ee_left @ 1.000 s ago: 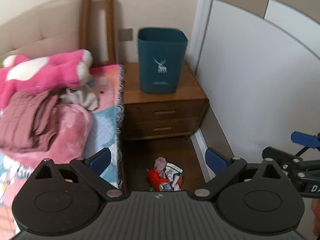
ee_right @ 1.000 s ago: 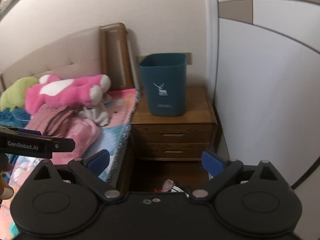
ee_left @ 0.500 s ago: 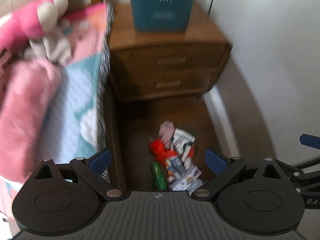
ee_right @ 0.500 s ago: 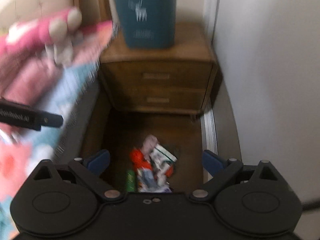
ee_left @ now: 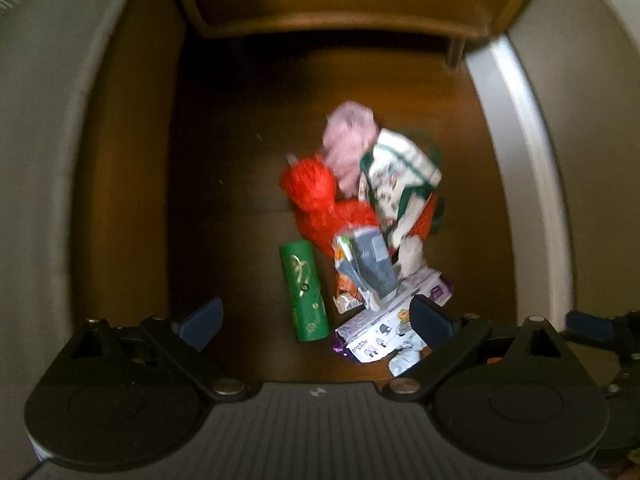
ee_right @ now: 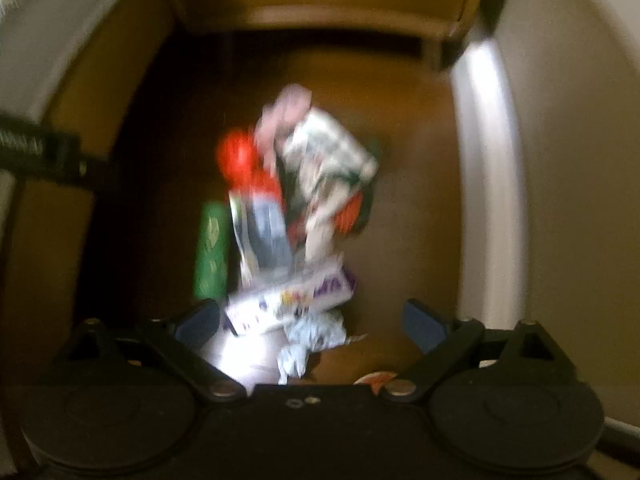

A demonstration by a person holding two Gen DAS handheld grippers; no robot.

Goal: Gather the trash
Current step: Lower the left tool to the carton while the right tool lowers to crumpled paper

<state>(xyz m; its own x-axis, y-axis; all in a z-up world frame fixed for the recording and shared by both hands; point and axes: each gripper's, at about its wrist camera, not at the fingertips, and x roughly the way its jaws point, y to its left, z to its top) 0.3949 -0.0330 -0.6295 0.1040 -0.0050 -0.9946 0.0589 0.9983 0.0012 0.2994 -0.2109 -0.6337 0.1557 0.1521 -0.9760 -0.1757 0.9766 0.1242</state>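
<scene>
Currently, left tongs (ee_left: pixel 316 322) and right tongs (ee_right: pixel 312 322) are hovering spread apart above the trash pile (ee_left: pixel 360 216) on the floor (ee_left: pixel 224 152).

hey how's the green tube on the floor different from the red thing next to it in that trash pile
The green tube is a smooth, firm-looking cylinder with gold print, lying flat at the pile's left edge. The red thing looks like crumpled mesh or plastic, lumpy and shapeless, partly tucked under other wrappers. The tube lies clear of the heap, so it is fully visible. Both rest on the wooden floor, untouched.
</scene>
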